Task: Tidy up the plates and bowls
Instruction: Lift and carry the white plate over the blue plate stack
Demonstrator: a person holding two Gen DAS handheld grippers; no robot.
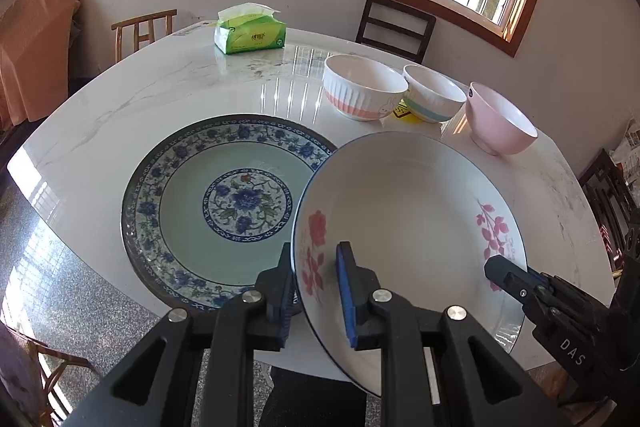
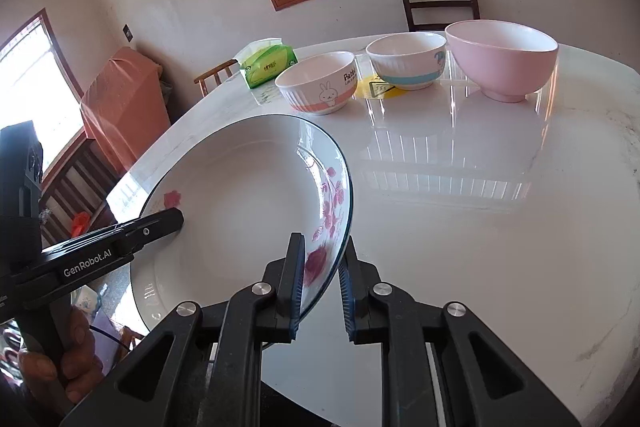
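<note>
Two handheld grippers share one white plate with pink flowers (image 1: 408, 211) above a white marble table (image 1: 120, 115). The left gripper (image 1: 316, 291) reaches forward from the near edge, its blue-padded fingers (image 1: 346, 295) straddling the plate's left rim, one pad inside the dish and one beneath, closed narrow on it. The right gripper (image 2: 320, 285) comes in from the opposite side, its jaws set either side of the right rim; the inner pad lies against the plate, while whether the outer pad touches cannot be told. The plate tilts, its left edge overlapping the blue-and-white floral plate (image 1: 216, 203) that lies flat on the table. Beyond stand three bowls in a row: a rabbit bowl (image 1: 362, 87), a blue-banded bowl (image 1: 432, 93) and a pink bowl (image 1: 500, 119). A green tissue pack (image 1: 250, 31) sits at the far edge.
</note>
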